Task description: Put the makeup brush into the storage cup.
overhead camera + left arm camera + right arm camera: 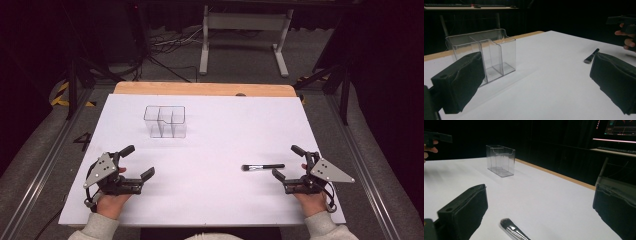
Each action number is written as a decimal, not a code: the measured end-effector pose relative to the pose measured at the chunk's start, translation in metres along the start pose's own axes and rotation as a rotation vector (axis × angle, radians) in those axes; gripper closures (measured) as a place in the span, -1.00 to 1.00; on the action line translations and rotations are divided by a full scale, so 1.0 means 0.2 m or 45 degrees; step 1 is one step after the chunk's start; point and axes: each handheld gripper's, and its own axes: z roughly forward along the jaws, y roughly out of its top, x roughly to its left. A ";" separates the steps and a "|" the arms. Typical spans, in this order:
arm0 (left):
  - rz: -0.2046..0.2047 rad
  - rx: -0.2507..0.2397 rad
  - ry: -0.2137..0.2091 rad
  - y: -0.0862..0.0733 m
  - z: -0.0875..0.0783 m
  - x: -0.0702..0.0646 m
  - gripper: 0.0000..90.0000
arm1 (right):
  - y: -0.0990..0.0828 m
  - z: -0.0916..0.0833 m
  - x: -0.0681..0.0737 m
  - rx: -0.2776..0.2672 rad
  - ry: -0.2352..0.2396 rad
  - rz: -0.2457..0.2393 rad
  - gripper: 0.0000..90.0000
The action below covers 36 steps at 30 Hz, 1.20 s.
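Resting low on the white worktop (210,145), both spread wide and gripping nothing: left hand-held gripper (137,162) and right hand-held gripper (287,161). Lying flat just beside the right hand-held gripper's inner jaw, bristles pointing toward the left one: a black makeup brush (262,167). Standing upright well ahead of the left hand-held gripper: a clear acrylic divided organizer (166,121).

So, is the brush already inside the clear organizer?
No, the brush lies flat on the white table, well apart from the empty clear organizer.
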 end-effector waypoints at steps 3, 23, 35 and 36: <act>-0.001 0.002 0.004 0.00 -0.01 0.00 -0.99 | 0.00 -0.01 -0.02 -0.011 -0.018 0.026 -0.99; -0.027 -0.022 -0.005 0.03 -0.03 -0.01 -0.99 | 0.01 -0.01 -0.03 -0.007 -0.026 0.045 -0.99; -0.034 -0.009 0.018 0.02 -0.05 0.00 -0.99 | 0.13 0.13 -0.13 0.211 0.066 0.091 -0.99; -0.037 -0.006 0.021 0.01 -0.05 0.00 -0.99 | 0.14 0.14 -0.14 0.231 0.073 0.085 -0.99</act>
